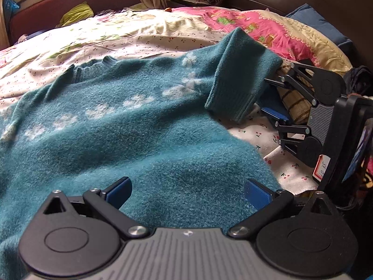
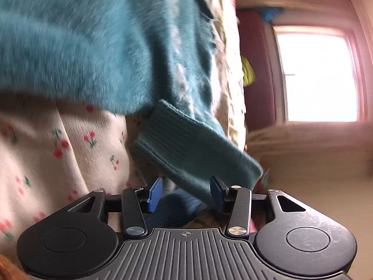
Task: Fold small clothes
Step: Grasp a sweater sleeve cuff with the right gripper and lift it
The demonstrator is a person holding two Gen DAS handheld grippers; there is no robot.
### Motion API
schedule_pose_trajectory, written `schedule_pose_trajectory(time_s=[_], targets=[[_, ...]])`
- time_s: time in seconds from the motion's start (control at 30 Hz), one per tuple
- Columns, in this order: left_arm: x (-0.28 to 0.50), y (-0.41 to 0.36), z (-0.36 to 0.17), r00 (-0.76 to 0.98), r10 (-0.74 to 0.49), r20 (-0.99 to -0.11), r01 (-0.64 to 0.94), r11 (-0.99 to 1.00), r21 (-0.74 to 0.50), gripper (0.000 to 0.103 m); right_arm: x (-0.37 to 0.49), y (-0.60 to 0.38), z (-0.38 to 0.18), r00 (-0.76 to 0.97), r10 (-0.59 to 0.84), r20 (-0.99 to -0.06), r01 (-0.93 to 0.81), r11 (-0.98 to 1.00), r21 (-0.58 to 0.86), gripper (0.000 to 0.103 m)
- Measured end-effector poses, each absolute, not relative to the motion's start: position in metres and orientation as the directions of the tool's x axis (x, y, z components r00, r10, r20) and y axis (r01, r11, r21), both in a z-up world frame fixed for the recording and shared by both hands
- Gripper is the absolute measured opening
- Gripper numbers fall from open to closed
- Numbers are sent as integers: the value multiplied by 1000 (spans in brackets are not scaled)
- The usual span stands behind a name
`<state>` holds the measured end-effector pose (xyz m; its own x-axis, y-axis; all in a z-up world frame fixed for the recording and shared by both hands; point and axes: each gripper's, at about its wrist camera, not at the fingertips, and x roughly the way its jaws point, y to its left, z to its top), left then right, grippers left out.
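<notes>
Blue pads of the left gripper (image 1: 187, 192) sit closest to the lens, spread wide with nothing between them, hovering low over the hem area of the teal sweater (image 1: 130, 126). Sweater lies front-up on the bed (image 1: 149, 39), over a cherry-print sheet (image 1: 277, 161); body fairly flat, row of white fluffy motifs across the chest, neckline toward the far side of the bed.

Right sleeve (image 1: 242, 74) is lifted and bent back over the body, ribbed cuff (image 2: 186, 149) hanging down. Right gripper (image 2: 185, 194) sits at the sweater's right side, rolled on its side. Jaws stand partly open; the cuff's lower part lies between the pads, but whether they touch it is unclear. Right wrist view is blurred.

Judgement: sleeve fold in hand, sleeve not yet laid flat across the chest.

Risks from here:
- Sleeve looks barely supported. If it slips clear of the pads, it may flop toward the bed's right edge and undo the fold.
- Fuzzy knit could catch on a pad as the right gripper pulls away, dragging the cuff and skewing the sleeve line.
- Left gripper is not pinning the body; any tug on the sleeve may slide or bunch the sweater on the loose sheet.
- Clutter near the bed's right edge crowds the right gripper's exit path.
</notes>
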<state>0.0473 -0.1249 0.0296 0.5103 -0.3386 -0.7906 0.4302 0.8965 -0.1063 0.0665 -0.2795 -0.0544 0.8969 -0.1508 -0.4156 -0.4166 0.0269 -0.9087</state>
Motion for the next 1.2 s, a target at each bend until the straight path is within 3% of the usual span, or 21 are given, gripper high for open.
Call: schedule_pose_trajectory(time_s=[0.37,0.43,0.47,0.5,0.63,0.73,0.9,1.03,1.2], targets=[[77,-148,19,484,-382,-787,475,870,-130,103,109,-290,-82,898,-139,-419,-432,-82,-898,42],[79,-148,16,481,-379,-790,475,871,-129,103,117,-290,-83,900,-143,-413,-421,-31,-907,40],[80,-148,15,476,-380,-793,473,871,-134,103,119,-289,-81,900,-145,-412,-416,0,-909,29],[81,-147,13,472,-381,-795,469,872,-139,103,122,-288,-77,896,-151,-417,-414,51,-909,25],[85,-137,14,473,-406,-782,439,878,-190,103,134,-286,-32,851,-160,-501,-408,401,-820,18],[98,-112,23,482,-491,-726,363,866,-345,103,150,-304,12,781,-90,-618,-408,676,-614,16],[101,-101,41,580,-435,-689,329,899,-290,103,163,-339,64,746,0,-666,-264,918,-296,10],[101,-105,48,598,-435,-673,352,897,-266,103,179,-389,106,794,84,-603,-41,996,85,9],[101,-121,52,614,-449,-649,401,886,-233,103,186,-470,123,846,-10,-533,260,880,397,8]])
